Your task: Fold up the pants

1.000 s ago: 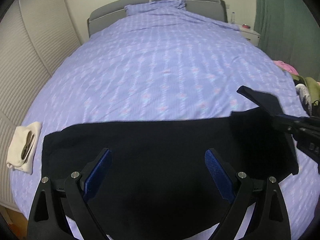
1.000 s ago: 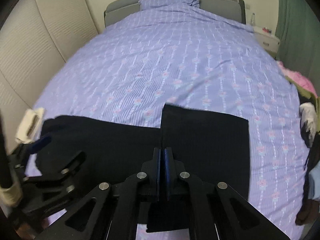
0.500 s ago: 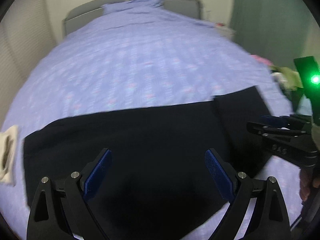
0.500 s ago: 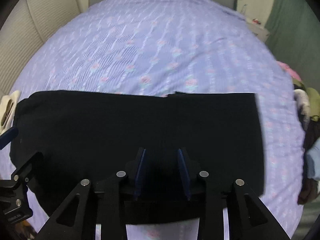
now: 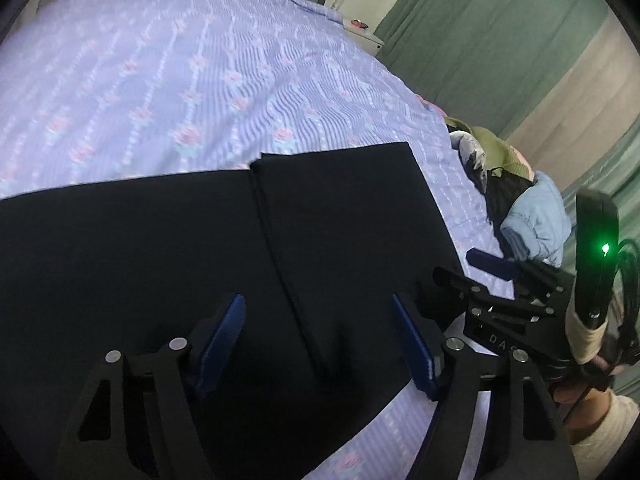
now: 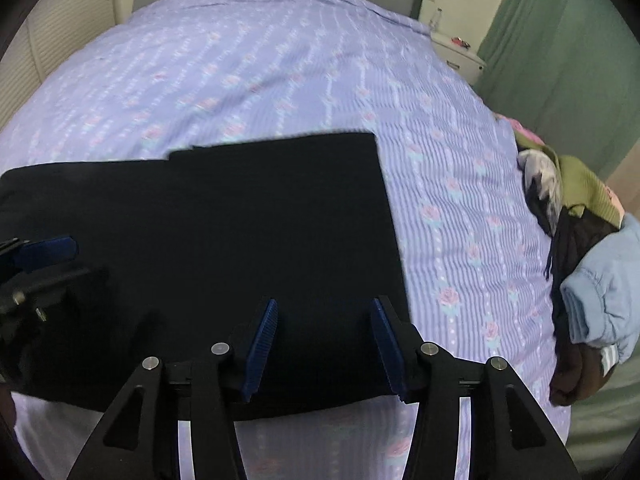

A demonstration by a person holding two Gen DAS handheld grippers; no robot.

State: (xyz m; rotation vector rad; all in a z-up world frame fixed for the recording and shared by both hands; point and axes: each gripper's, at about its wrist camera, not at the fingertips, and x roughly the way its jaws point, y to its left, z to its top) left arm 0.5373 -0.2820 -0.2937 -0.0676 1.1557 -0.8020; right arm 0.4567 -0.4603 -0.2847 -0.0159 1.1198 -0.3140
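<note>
— Where are the black pants point(image 6: 248, 220)?
— They lie flat across the near part of the bed point(image 6: 280, 72), one end folded over the rest.
— And the grippers?
— The left gripper point(image 5: 316, 336) and right gripper point(image 6: 324, 340) hover over them, jaws spread wide, gripping nothing.

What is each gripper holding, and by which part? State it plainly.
Nothing is held. The left gripper and the right gripper are both open above the black pants, which lie partly folded on the bed.
</note>
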